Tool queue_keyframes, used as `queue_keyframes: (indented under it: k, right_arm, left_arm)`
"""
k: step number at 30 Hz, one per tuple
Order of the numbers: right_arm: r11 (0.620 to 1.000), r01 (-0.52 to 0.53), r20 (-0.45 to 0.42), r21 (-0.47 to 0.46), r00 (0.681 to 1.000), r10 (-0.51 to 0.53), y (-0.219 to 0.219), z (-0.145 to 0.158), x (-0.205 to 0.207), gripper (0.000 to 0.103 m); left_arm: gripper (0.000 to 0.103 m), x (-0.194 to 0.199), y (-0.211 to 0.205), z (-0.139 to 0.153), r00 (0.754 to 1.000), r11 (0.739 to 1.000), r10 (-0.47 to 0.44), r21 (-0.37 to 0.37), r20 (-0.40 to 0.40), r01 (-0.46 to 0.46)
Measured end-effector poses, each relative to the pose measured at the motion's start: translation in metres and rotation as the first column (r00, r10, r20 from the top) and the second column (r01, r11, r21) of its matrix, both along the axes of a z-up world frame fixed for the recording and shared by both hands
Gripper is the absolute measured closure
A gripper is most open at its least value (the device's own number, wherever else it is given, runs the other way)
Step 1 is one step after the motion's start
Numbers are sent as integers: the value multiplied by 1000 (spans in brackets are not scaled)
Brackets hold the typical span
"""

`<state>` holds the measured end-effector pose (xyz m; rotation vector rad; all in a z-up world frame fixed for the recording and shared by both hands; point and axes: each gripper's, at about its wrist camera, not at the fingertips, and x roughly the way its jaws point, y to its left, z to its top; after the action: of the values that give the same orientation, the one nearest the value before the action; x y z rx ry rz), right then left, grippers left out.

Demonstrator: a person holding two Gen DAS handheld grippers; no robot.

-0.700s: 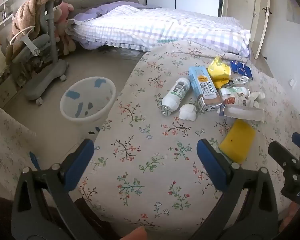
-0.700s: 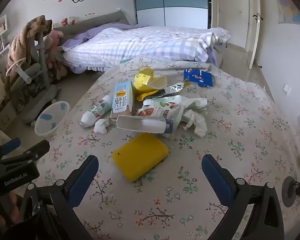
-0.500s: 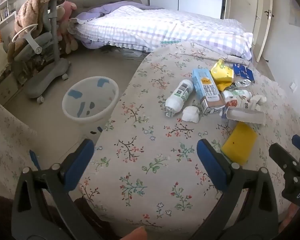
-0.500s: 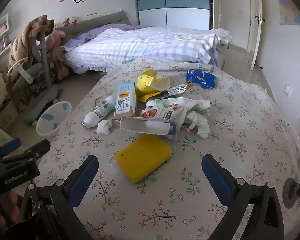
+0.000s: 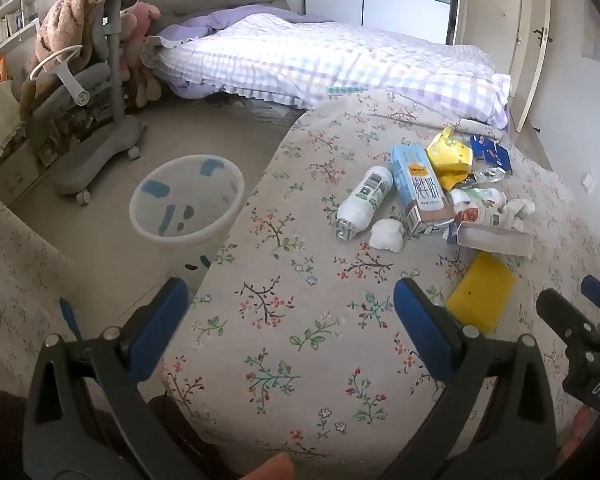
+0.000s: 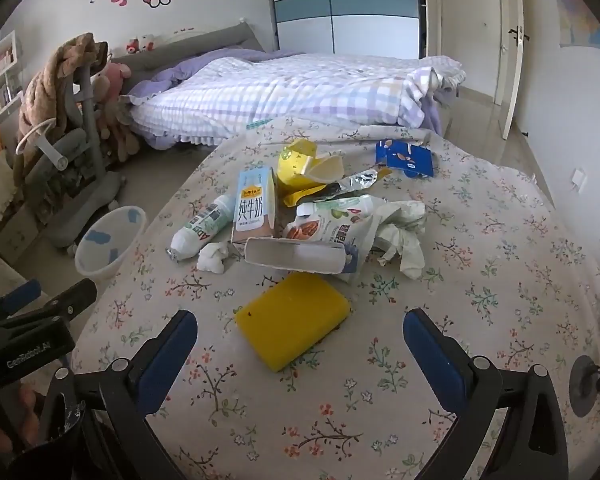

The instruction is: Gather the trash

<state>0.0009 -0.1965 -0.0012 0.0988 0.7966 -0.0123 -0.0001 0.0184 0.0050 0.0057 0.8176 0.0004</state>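
Left gripper (image 5: pixel 290 326): fingers spread wide, released, empty, hovering over bare floral-cloth table (image 5: pixel 300 344). White translucent plastic wastebasket (image 5: pixel 188 204) on floor, left of table edge, beyond left finger. Trash pile well ahead, toward right finger: white plastic bottle (image 5: pixel 362 202) lying flat, crumpled white tissue ball (image 5: pixel 386 234) just beside its base, light-blue milk carton (image 5: pixel 420 190) touching the bottle's right side.

Right gripper (image 6: pixel 300 344): fingers fully apart, released, empty. Yellow rectangular sponge (image 6: pixel 294 318) flat on table, just ahead, between the finger lines, not touched. Flattened white cardboard box (image 6: pixel 296 256) directly behind sponge. Crumpled white paper (image 6: pixel 404 236) farther right.
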Motion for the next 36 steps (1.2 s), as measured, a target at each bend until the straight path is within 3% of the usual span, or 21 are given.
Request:
queue_keyframes:
  k: [36]
  right_arm:
    - [999,-17,-19,38,1000,17,8,-4,6,0]
  left_arm:
    - [1,3,3,-4,1000,1000,15,1,-16,-15]
